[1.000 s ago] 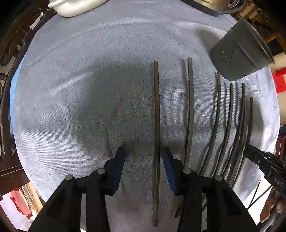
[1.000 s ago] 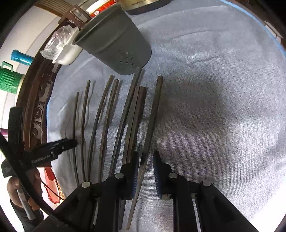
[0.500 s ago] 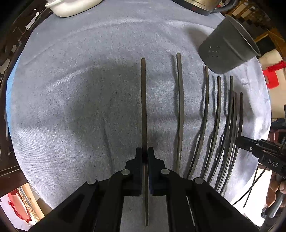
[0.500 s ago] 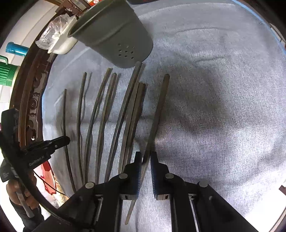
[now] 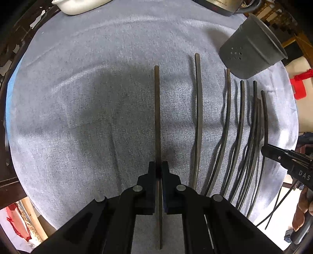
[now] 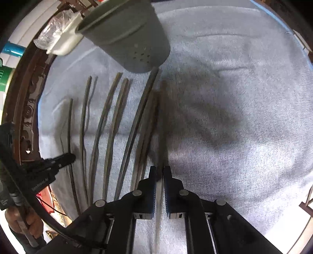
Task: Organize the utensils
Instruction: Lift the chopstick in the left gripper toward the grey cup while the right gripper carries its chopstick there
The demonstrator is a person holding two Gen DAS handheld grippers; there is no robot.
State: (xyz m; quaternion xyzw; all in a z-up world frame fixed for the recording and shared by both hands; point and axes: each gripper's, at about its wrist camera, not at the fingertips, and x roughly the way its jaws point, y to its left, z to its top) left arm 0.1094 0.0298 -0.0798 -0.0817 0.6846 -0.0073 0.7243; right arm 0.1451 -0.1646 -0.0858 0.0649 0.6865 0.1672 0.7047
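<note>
My left gripper (image 5: 158, 168) is shut on a dark chopstick (image 5: 157, 117) that runs straight up the left wrist view, just above the grey-blue cloth (image 5: 88, 97). In the right wrist view my right gripper (image 6: 160, 172) is shut on another chopstick (image 6: 162, 121), which is blurred. Several more chopsticks (image 5: 198, 117) (image 6: 109, 121) lie side by side on the cloth between the two grippers. A grey perforated utensil cup (image 5: 248, 50) (image 6: 127, 35) lies on its side beyond their far ends.
A white dish (image 5: 78, 5) and a metal pot (image 5: 219, 5) stand at the cloth's far edge. The dark carved table rim (image 6: 25, 117) curves along the left. A red stool (image 5: 298, 88) stands off the table. A hand (image 6: 29, 220) grips the left tool.
Both grippers have closed, each on a chopstick that lay between its jaws. The right one's chopstick has swung to point straight ahead, and the cup has drifted up in that view.
</note>
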